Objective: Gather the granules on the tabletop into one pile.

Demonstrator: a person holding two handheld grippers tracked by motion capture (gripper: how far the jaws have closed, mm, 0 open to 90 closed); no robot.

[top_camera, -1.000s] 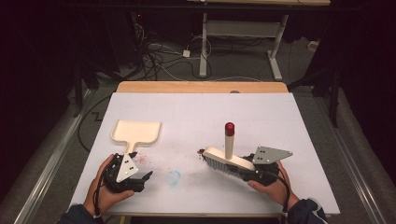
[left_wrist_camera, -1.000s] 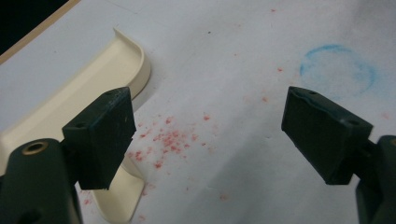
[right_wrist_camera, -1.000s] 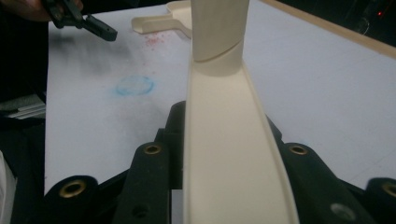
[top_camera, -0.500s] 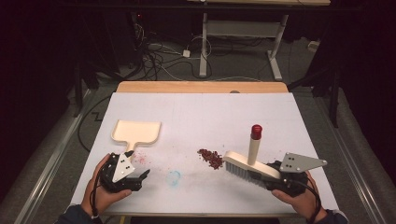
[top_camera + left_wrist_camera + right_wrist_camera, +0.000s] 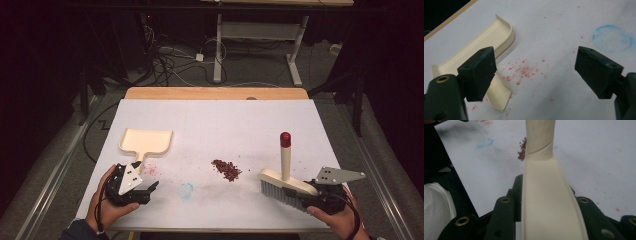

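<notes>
Your right gripper [image 5: 320, 200] clamps the cream plastic hand brush with grey bristles and a red-capped upright handle [image 5: 286, 181]. The small pile of dark red crumbs [image 5: 226, 169] lies well to its left. Risk: a fast stroke may scatter crumbs past the cream plastic dustpan [image 5: 146, 142]. Your left gripper [image 5: 131, 186] sits jaws apart and empty, just below the pan's handle; an unheld pan could slide. Bristle contact with the white table sheet [image 5: 215, 125] is hard to judge.
</notes>
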